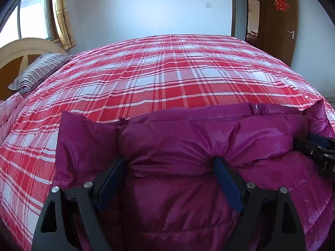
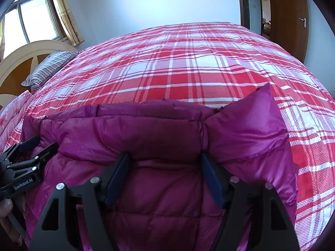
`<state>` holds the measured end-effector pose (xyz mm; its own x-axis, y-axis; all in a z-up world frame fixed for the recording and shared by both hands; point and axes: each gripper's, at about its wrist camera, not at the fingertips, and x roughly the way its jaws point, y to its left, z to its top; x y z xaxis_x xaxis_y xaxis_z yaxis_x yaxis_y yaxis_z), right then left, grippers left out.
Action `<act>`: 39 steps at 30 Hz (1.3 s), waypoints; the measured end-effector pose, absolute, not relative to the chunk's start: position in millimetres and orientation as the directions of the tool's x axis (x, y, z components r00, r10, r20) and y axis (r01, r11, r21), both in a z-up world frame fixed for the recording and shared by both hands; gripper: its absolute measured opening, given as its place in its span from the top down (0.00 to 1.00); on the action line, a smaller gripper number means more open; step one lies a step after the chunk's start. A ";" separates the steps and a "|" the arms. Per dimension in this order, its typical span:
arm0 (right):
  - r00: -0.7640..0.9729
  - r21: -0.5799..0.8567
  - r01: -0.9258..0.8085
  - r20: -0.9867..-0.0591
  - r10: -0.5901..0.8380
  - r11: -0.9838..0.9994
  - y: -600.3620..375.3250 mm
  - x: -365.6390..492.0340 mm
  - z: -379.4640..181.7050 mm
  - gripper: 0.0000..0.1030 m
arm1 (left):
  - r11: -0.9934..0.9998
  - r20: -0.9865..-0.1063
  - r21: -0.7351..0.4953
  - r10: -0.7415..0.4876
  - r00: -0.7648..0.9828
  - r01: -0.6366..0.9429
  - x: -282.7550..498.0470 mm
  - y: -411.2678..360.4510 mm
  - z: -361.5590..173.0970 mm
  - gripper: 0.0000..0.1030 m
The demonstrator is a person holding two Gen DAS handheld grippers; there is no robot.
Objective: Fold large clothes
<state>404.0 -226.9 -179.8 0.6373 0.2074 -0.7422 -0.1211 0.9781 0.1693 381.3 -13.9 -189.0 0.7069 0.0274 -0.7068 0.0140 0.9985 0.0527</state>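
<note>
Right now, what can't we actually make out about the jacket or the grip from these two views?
- Purple jacket, left wrist view: near part cut off by the bottom edge and hidden under the left tongs.
- Right wrist view: fabric bulges between the fingers of the right tongs; whether they pinch it cannot be told.
- Both views: the puffed folds hide its sleeves and overall shape.

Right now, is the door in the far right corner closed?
No, the brown door stands open in the left wrist view, and another room shows through the doorway beside it.
</note>
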 end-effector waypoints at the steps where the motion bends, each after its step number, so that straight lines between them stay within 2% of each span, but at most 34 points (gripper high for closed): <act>1: 0.637 0.169 -0.121 -0.742 0.207 0.978 -227.0 403.9 -180.0 0.29 | 0.998 -0.708 0.054 0.028 0.705 0.014 381.6 -14.2 -189.4 0.15; 39: 0.633 0.118 -0.138 -0.753 0.179 0.983 -219.8 406.9 -185.1 0.22 | 0.997 -0.721 0.074 0.043 0.691 0.015 385.4 -16.4 -197.2 0.12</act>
<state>406.9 -219.8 -185.1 0.6328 0.1789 -0.7533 -0.1379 0.9834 0.1178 385.4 -16.4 -197.2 0.6912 0.0428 -0.7214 0.0151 0.9972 0.0736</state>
